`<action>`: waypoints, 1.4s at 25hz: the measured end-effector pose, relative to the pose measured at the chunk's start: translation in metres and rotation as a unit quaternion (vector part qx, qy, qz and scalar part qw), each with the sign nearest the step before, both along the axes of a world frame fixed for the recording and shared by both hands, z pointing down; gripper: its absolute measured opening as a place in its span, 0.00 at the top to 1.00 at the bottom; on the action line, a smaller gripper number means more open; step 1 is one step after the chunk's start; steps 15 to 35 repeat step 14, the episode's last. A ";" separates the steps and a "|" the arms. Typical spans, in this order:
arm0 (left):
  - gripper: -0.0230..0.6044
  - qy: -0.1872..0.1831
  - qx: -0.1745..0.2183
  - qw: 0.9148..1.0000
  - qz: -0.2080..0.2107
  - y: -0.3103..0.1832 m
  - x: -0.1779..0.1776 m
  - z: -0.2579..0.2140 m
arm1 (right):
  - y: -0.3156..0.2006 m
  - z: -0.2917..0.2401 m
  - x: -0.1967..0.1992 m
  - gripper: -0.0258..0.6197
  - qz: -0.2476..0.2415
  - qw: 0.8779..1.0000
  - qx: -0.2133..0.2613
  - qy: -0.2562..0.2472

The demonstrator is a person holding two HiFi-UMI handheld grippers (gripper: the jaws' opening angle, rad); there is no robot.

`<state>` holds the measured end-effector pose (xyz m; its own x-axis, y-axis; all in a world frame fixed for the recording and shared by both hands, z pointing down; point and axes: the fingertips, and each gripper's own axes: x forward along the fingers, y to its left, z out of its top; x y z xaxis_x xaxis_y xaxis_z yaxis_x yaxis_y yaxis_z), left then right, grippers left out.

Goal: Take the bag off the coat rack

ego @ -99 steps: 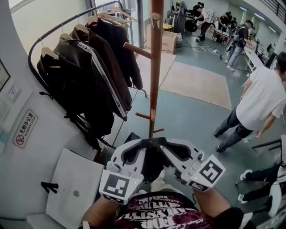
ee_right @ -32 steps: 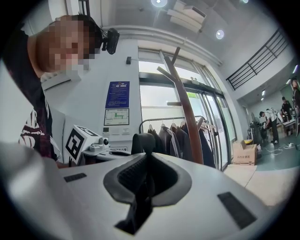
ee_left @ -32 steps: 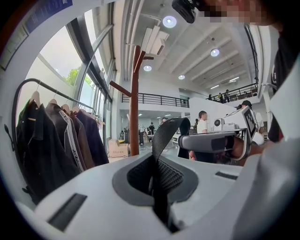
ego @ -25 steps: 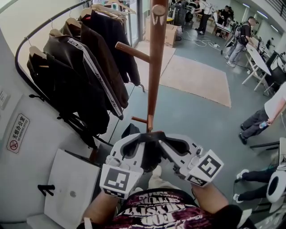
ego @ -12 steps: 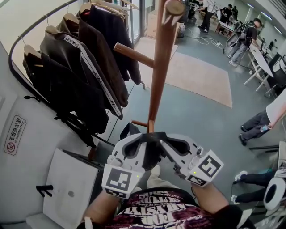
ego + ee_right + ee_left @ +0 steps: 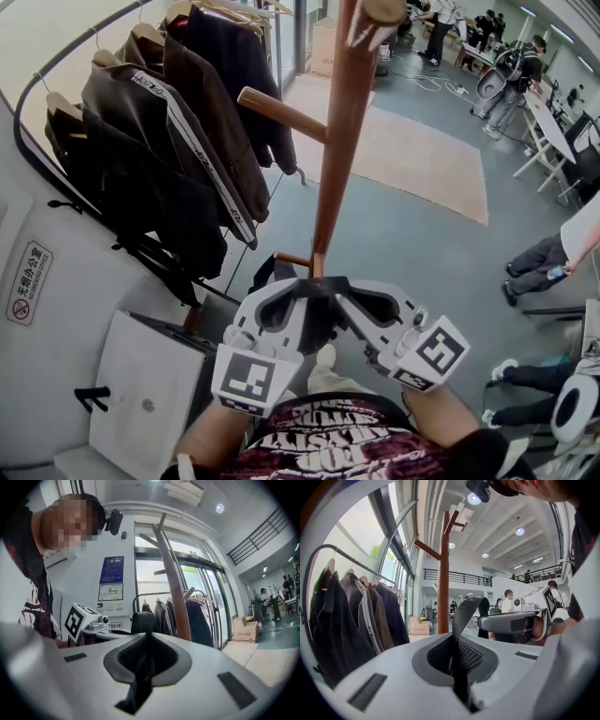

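Observation:
The black bag point(image 6: 317, 328) hangs between my two grippers, close to the person's chest. My left gripper point(image 6: 298, 298) is shut on its woven strap point(image 6: 465, 616), which rises out of the jaws in a loop. My right gripper point(image 6: 339, 298) is shut on the same strap point(image 6: 142, 623). The jaws of both grippers meet almost tip to tip just in front of the wooden coat rack pole point(image 6: 334, 159). The strap loop touches no peg that I can see. A low peg point(image 6: 292, 258) juts out just above the left gripper. Most of the bag's body is hidden under the grippers.
A curved clothes rail with several dark jackets point(image 6: 159, 141) fills the left side. A white box point(image 6: 150, 394) lies at the lower left by the wall. People point(image 6: 562, 248) stand on the right, beyond a beige carpet point(image 6: 412, 159).
Both grippers keep their hold on the strap and have sunk slightly. The pole's top now leans closer into the picture. The person in white at the right has moved off toward the edge.

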<state>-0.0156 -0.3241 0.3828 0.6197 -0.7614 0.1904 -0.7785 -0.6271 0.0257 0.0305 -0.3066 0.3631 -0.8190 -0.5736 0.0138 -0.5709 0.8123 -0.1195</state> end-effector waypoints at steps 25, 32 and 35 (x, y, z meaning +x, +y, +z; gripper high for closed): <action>0.96 0.002 -0.003 1.000 0.000 0.001 0.000 0.001 | -0.001 0.000 0.001 0.92 0.002 1.000 0.001 0.007; 0.96 0.002 -0.003 1.000 0.000 0.001 0.000 0.001 | -0.001 0.000 0.001 0.92 0.002 1.000 0.001 0.007; 0.96 0.002 -0.003 1.000 0.000 0.001 0.000 0.001 | -0.001 0.000 0.001 0.92 0.002 1.000 0.001 0.007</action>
